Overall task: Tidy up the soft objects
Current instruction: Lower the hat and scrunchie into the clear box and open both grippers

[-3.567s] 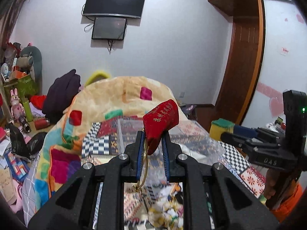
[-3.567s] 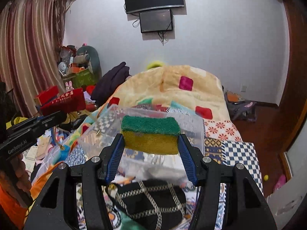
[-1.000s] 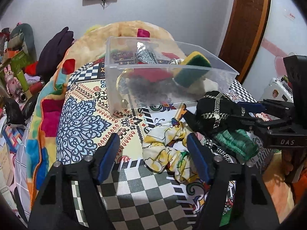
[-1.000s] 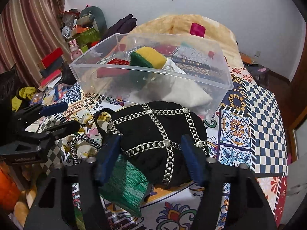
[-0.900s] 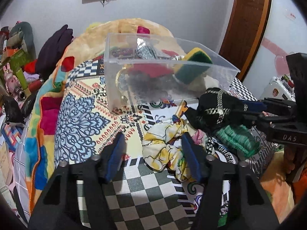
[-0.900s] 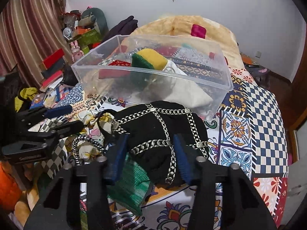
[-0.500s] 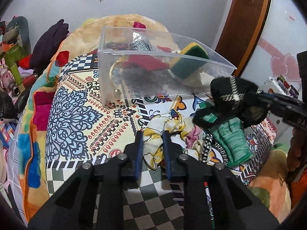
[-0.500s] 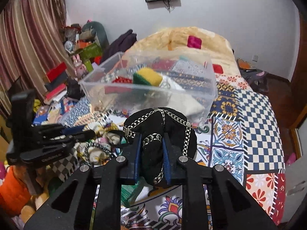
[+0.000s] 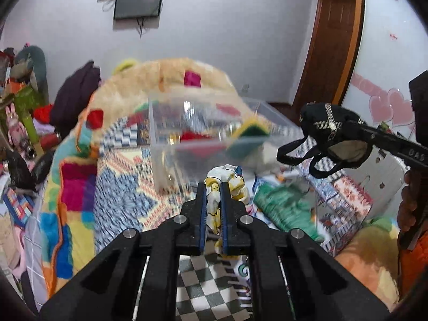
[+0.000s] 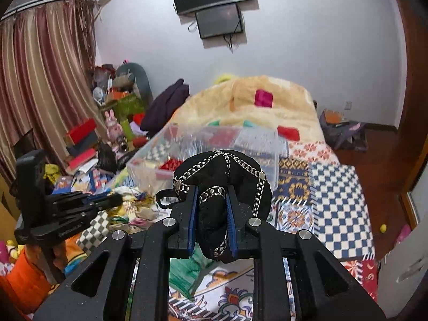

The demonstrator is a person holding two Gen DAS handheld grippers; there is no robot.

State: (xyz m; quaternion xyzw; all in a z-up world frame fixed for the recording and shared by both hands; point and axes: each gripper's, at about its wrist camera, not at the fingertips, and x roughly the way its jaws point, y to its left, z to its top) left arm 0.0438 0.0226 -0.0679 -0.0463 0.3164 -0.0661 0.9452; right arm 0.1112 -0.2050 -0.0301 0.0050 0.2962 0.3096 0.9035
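My left gripper (image 9: 213, 187) is shut on a yellow and white floral scrunchie (image 9: 227, 184) and holds it above the bed. My right gripper (image 10: 212, 190) is shut on a black cap with silver chains (image 10: 222, 171), lifted clear of the bed; the cap also shows at the right of the left wrist view (image 9: 329, 128). A clear plastic box (image 9: 208, 128) stands ahead on the patterned bedspread and holds a green and yellow sponge (image 9: 251, 133) and a red pouch (image 9: 191, 136). The box also shows beyond the cap in the right wrist view (image 10: 214, 141).
A green knitted item (image 9: 283, 208) lies on the bedspread to the right, also seen below the cap (image 10: 192, 272). A beige blanket (image 10: 254, 101) is heaped behind the box. Cluttered toys and books (image 10: 88, 144) fill the floor on the left.
Both grippers shut on their items and rose: the left lifted the scrunchie off the bed, the right lifted the black cap higher. Both views now tilt up toward the wall.
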